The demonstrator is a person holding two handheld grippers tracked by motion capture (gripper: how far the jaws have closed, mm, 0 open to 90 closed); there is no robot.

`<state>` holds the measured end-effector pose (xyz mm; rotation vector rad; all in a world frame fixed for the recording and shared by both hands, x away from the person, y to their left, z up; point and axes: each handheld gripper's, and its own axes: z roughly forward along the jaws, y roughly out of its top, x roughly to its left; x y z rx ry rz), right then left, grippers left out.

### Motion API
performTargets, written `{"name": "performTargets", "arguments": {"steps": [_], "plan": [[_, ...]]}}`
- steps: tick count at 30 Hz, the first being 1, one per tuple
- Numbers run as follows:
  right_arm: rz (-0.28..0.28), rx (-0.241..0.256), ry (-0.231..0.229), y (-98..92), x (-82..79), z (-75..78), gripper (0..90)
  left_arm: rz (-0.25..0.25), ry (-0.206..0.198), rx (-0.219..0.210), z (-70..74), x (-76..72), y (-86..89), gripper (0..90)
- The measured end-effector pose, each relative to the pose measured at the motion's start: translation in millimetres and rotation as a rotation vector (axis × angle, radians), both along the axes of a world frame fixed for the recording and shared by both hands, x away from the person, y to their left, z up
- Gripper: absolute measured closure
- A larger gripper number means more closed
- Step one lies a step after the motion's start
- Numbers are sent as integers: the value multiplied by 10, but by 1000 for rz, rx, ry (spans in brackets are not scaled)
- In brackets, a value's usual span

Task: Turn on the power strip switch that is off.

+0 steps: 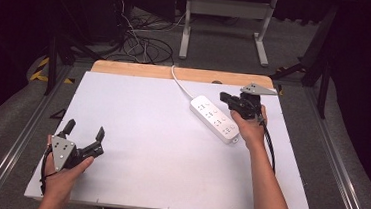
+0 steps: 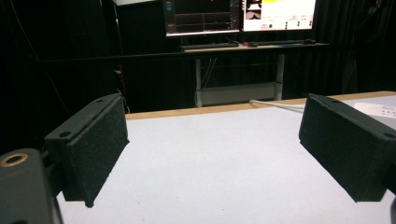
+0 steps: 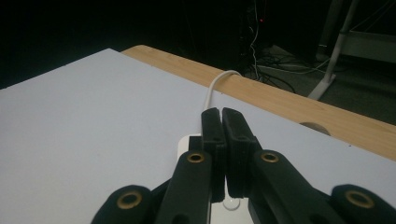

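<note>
A white power strip lies slantwise on the white table top, right of centre, and its white cord runs off over the far wooden edge. My right gripper hovers over the strip's far end, jaws pressed together with nothing between them; in the right gripper view its shut tips point along the strip toward the cord. My left gripper rests at the near left, wide open and empty, with bare table between its pads.
A wooden strip borders the table's far edge. Metal rails run down both sides of the table. Beyond it stand a white desk frame, floor cables and monitors.
</note>
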<state>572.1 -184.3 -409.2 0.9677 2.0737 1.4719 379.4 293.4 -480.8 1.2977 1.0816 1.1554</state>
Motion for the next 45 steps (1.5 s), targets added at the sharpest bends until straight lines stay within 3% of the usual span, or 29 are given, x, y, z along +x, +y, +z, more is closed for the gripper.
{"name": "performTargets", "arguments": {"steps": [17, 29, 37, 45], "plan": [[-4, 25, -39, -196, -261, 35, 794, -2, 1, 4, 2, -6, 3, 87], [-5, 51, -84, -246, -416, 29, 680, -7, 1, 2, 4, 3, -11, 87], [-21, 66, -90, -270, -503, 7, 608, -9, 1, 1, 3, 10, -20, 87], [-75, 116, -123, -305, -612, 3, 381, -8, -2, -3, 7, 13, -14, 87]]}}
